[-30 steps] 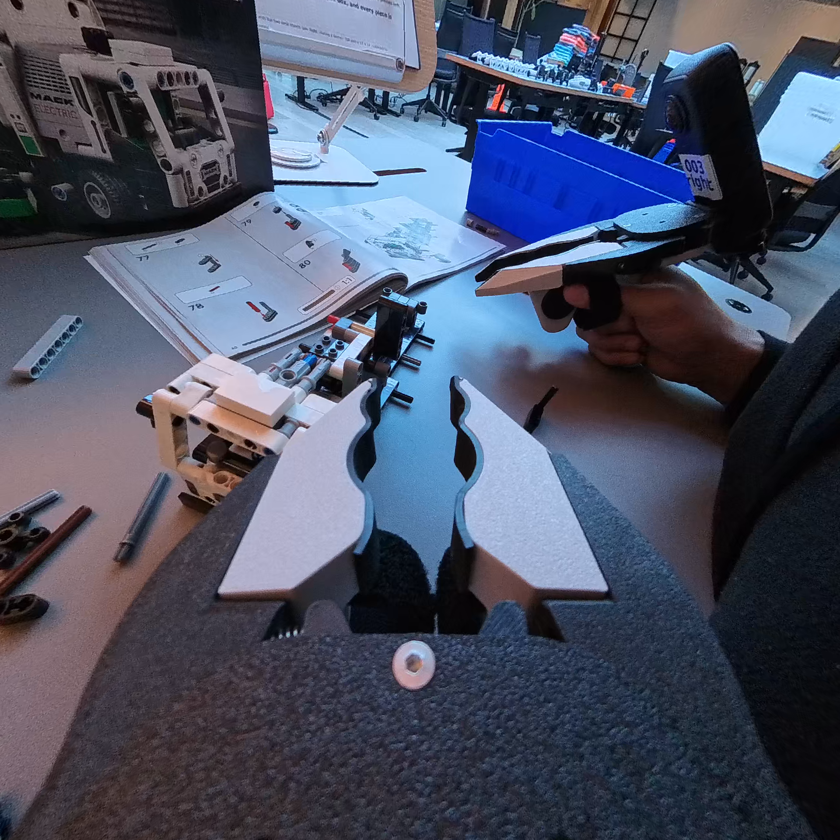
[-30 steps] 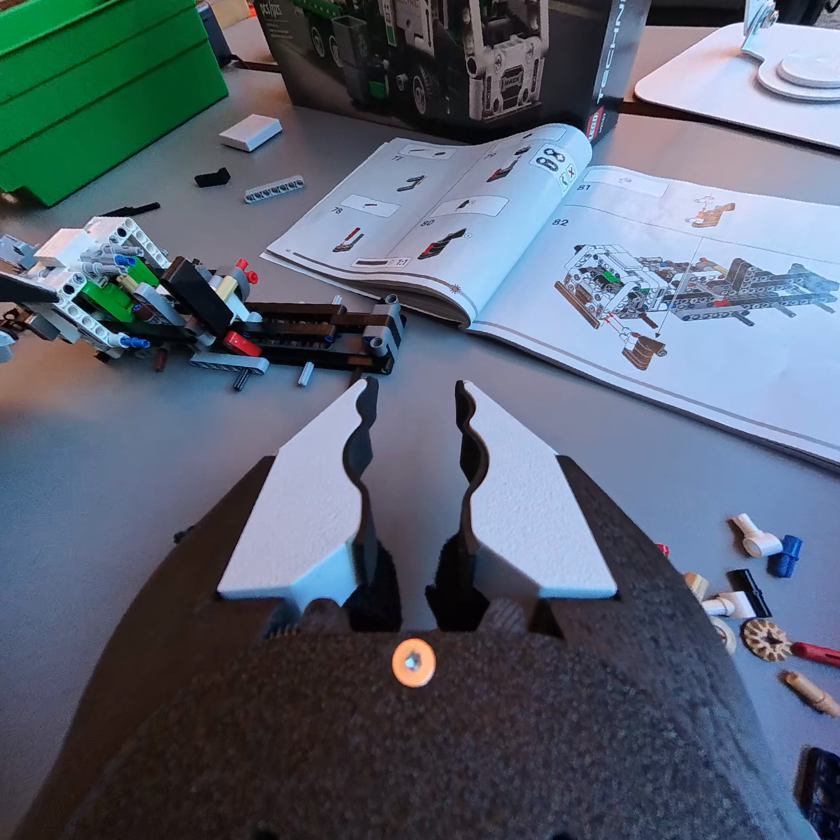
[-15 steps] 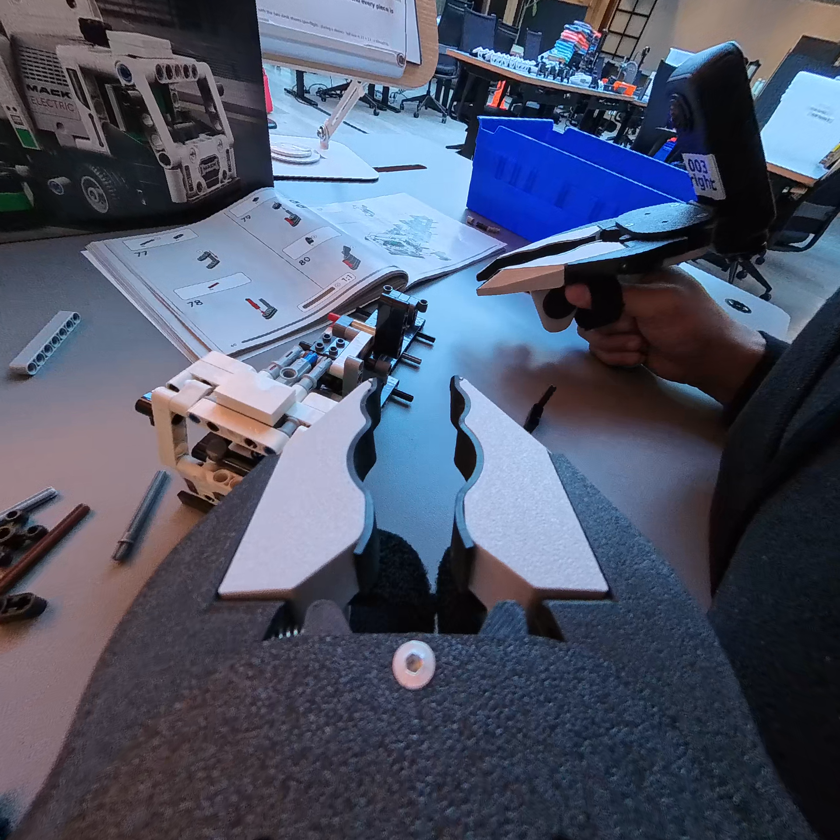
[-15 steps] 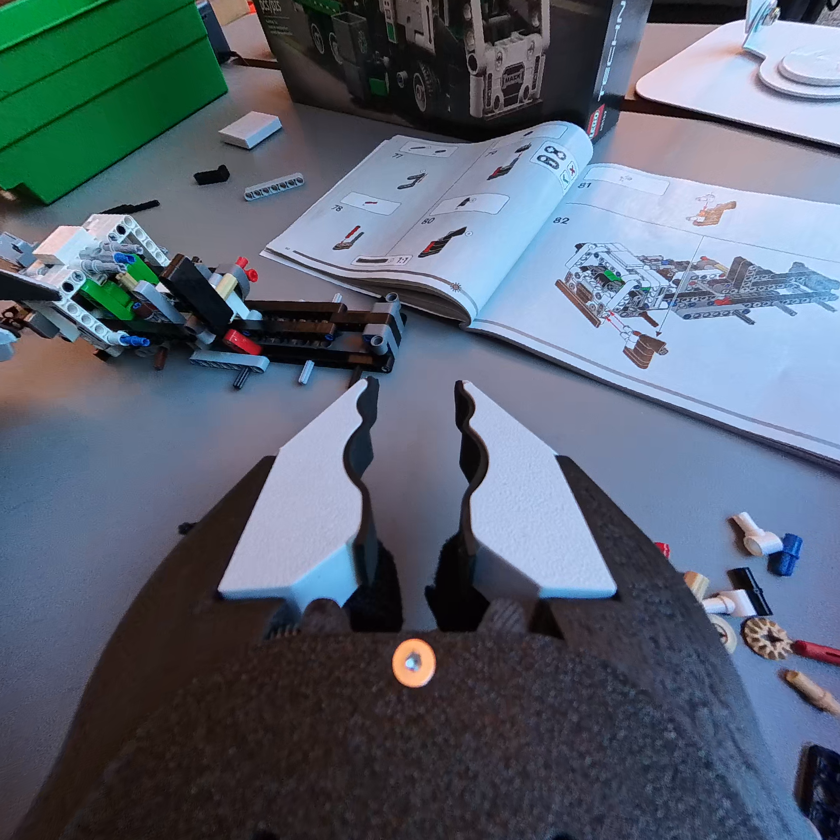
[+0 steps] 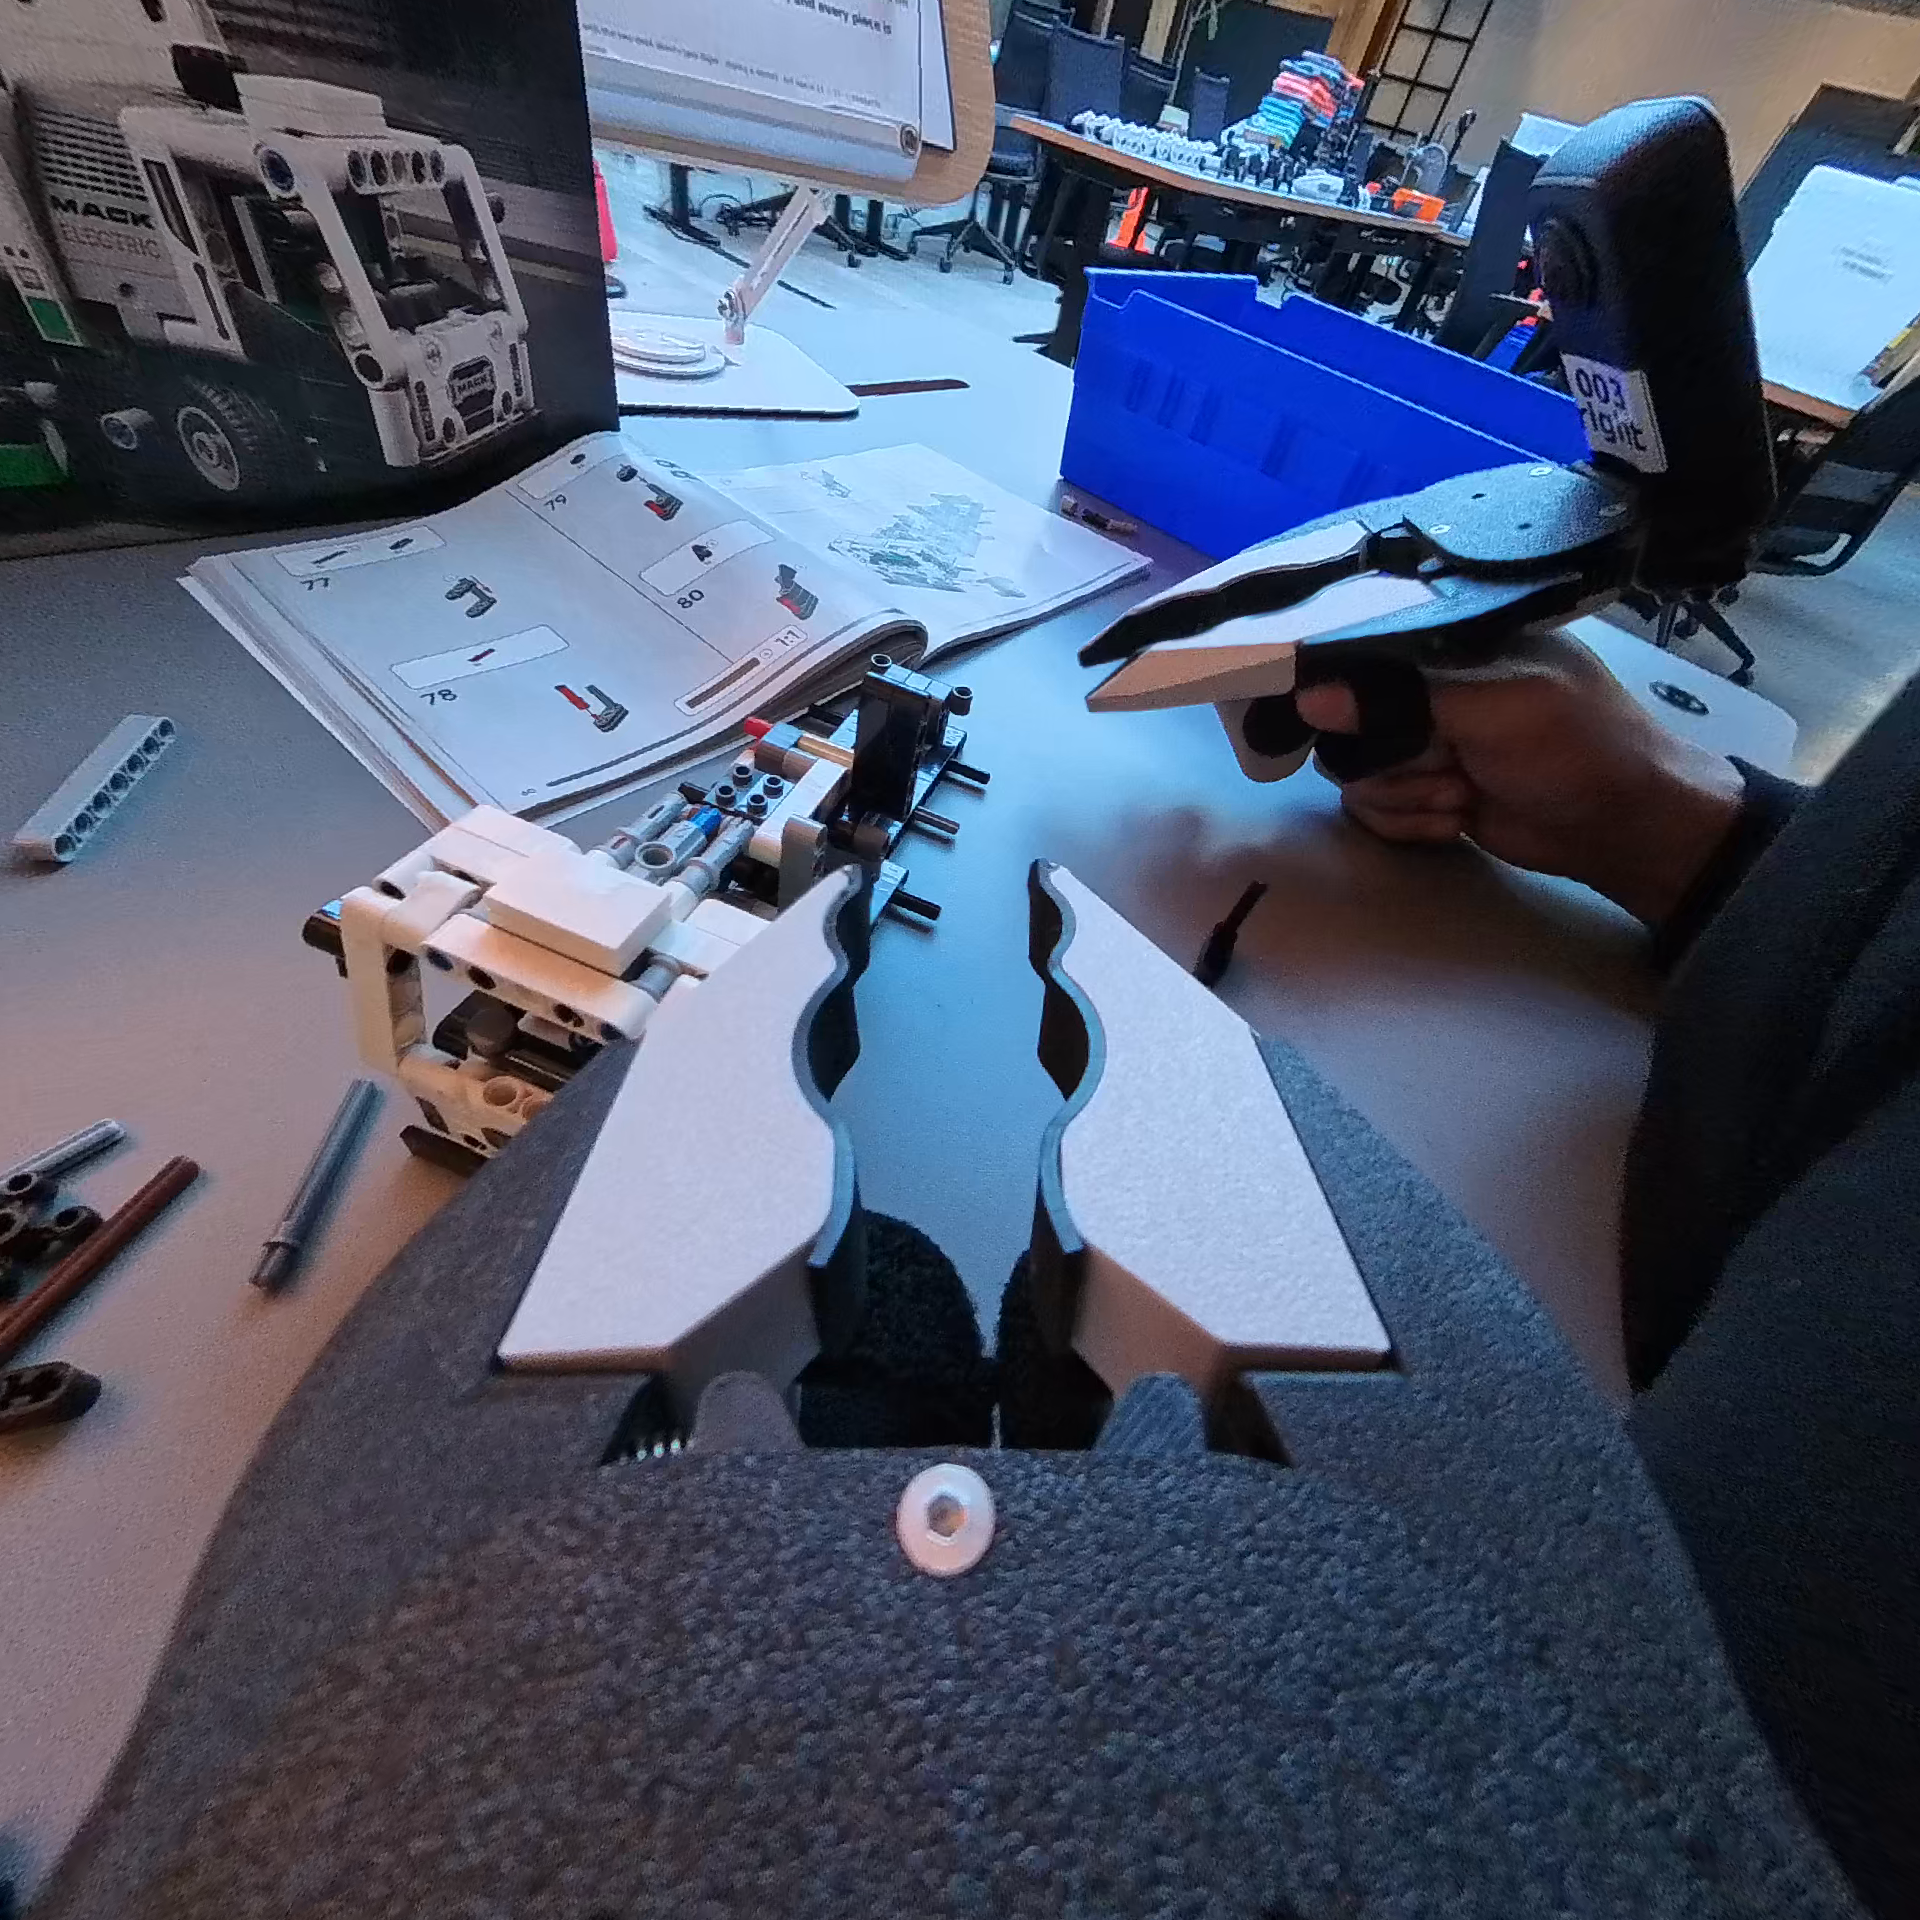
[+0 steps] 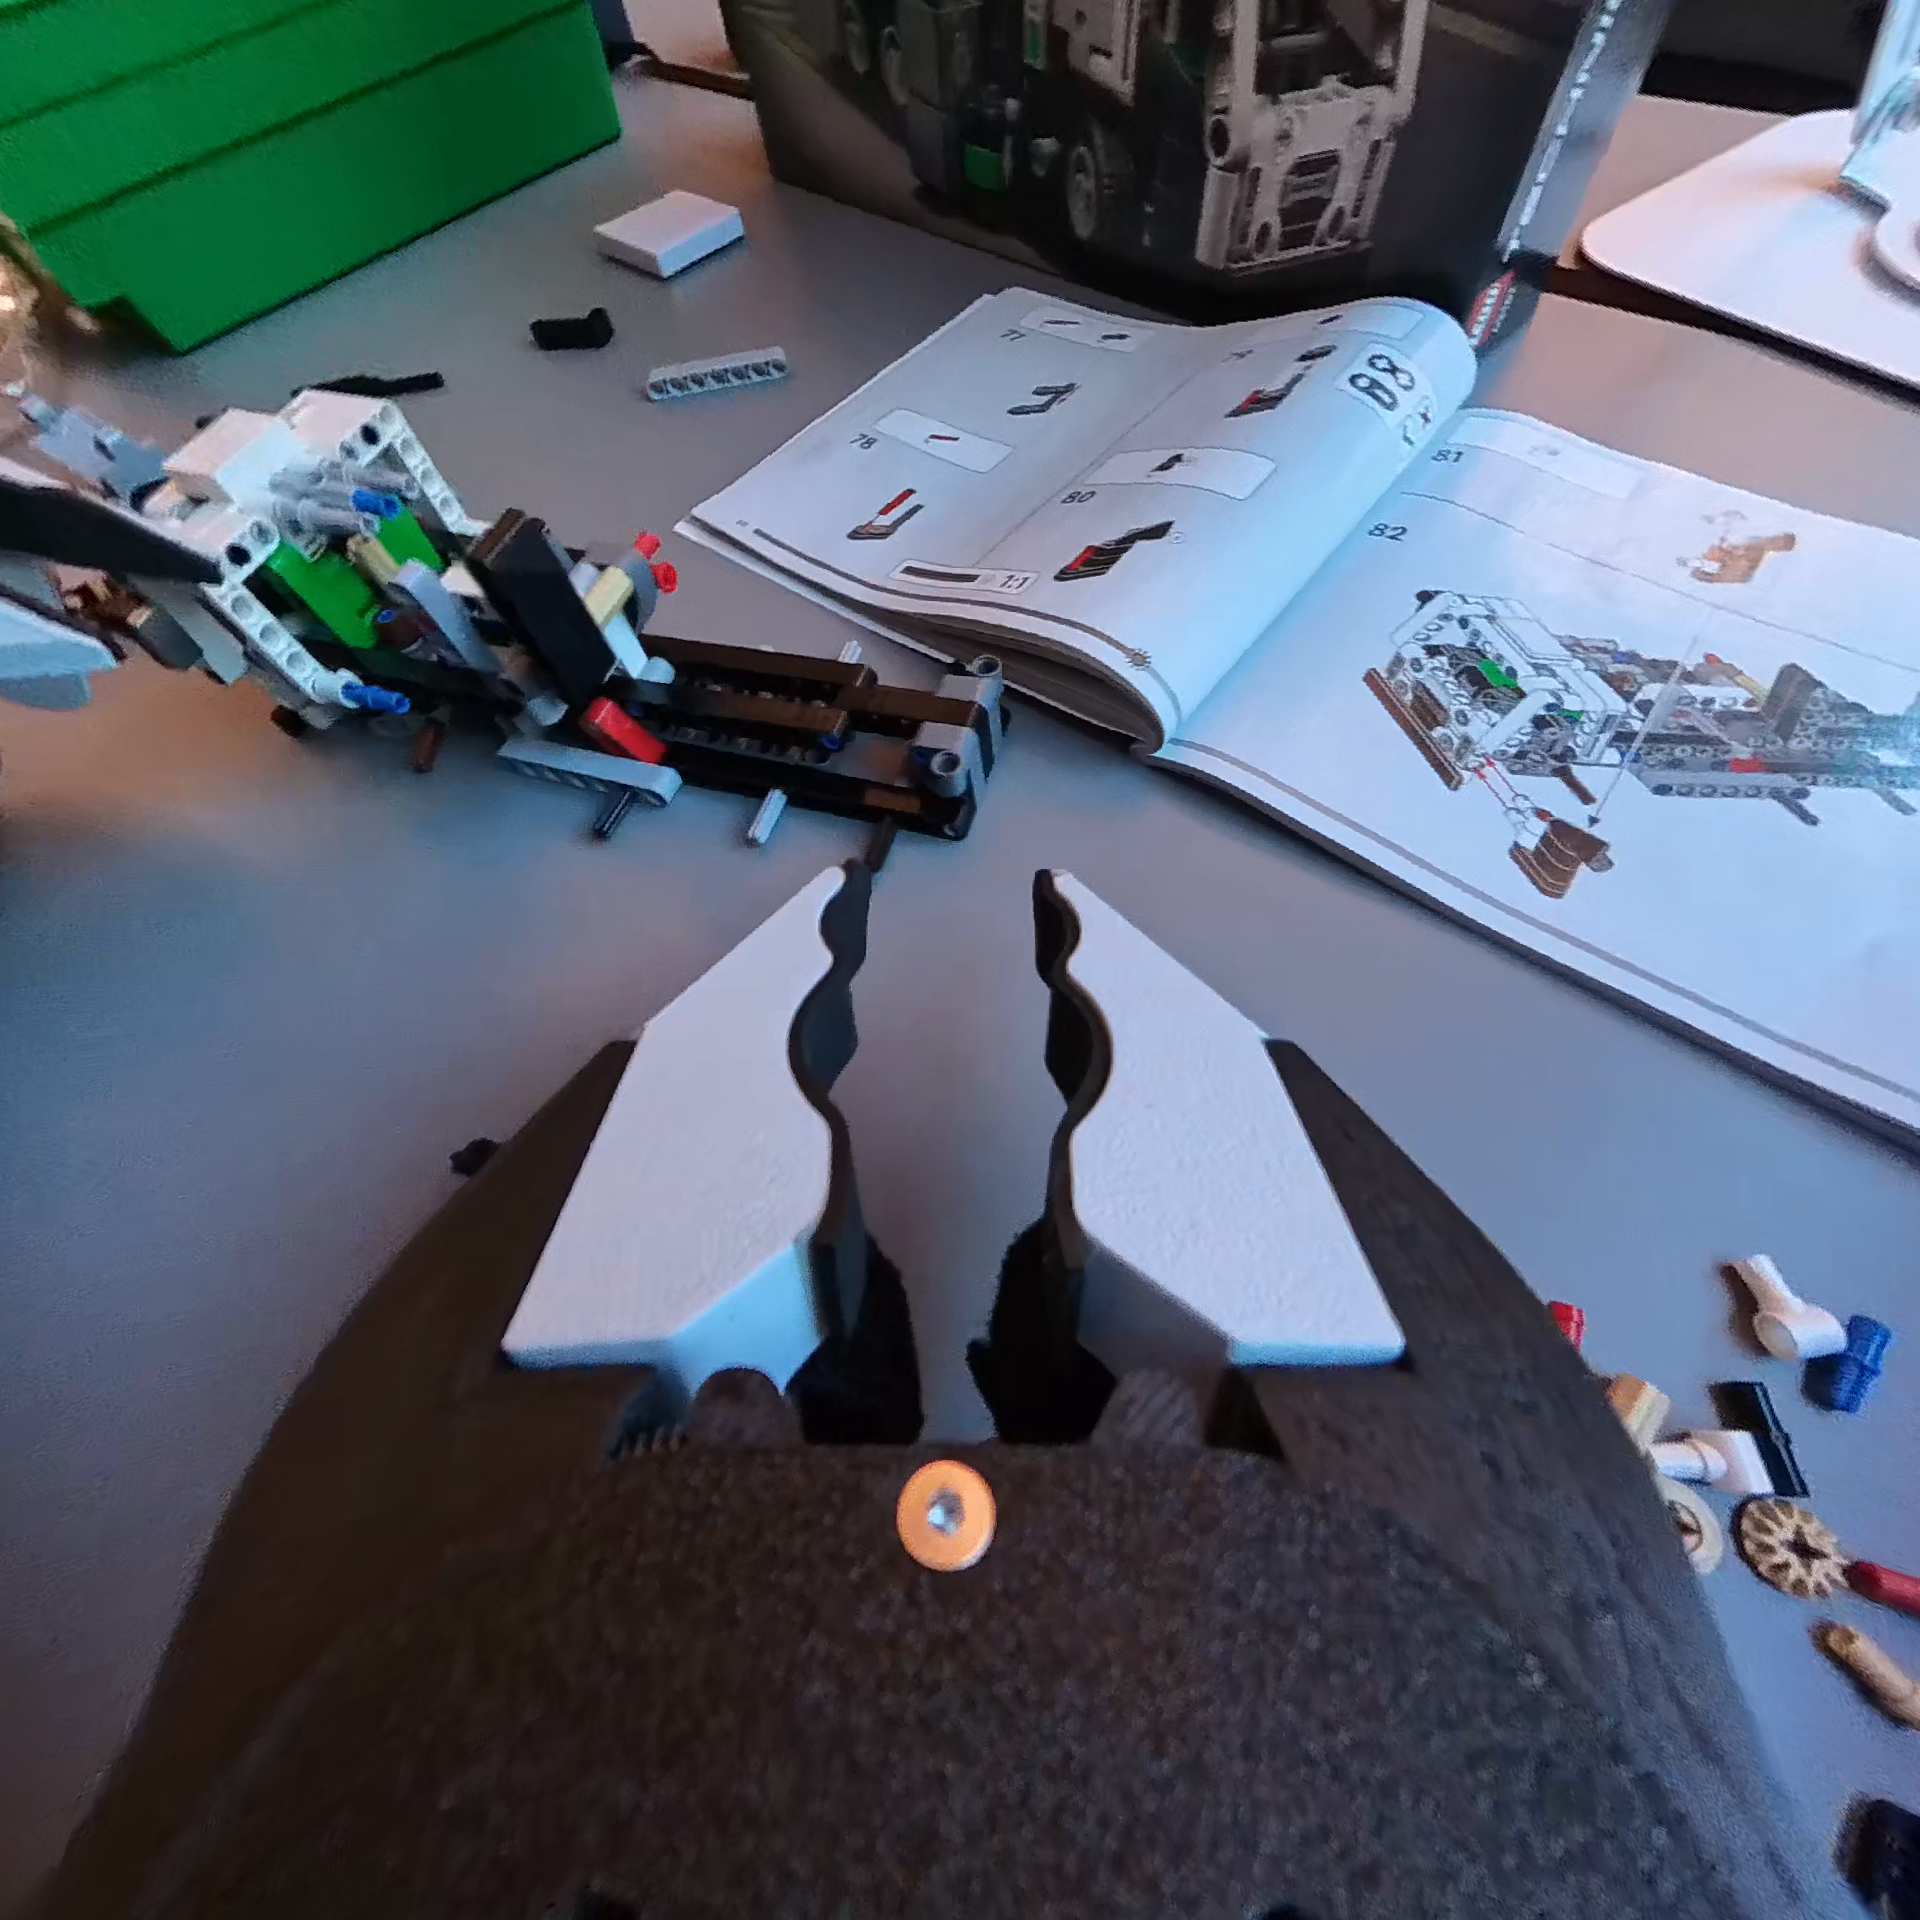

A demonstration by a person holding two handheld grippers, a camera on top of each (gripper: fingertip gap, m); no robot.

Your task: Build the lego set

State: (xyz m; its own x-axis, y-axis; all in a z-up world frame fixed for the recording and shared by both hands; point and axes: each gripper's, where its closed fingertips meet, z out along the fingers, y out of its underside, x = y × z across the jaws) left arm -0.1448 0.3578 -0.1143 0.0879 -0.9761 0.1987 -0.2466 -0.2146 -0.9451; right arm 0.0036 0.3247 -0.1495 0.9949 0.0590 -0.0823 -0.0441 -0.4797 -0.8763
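Left wrist view: both hand-held grippers, left (image 5: pixel 943 883) and right (image 6: pixel 943 883), gape empty over the counter (image 6: pixel 312 1039). Nudging the half-built truck (image 6: pixel 520 644) could scatter loose pins (image 6: pixel 1808 1340).

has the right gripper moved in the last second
Yes, slightly: in its own view the right gripper has crept forward toward the partly built truck, its left fingertip now nearly overlapping the chassis end.

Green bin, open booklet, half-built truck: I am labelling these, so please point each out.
green bin (image 6: pixel 312 156), right wrist view, front wall
booklet (image 6: pixel 1558 831), right wrist view, right-hand page
half-built truck (image 6: pixel 790 707), right wrist view, dark frame
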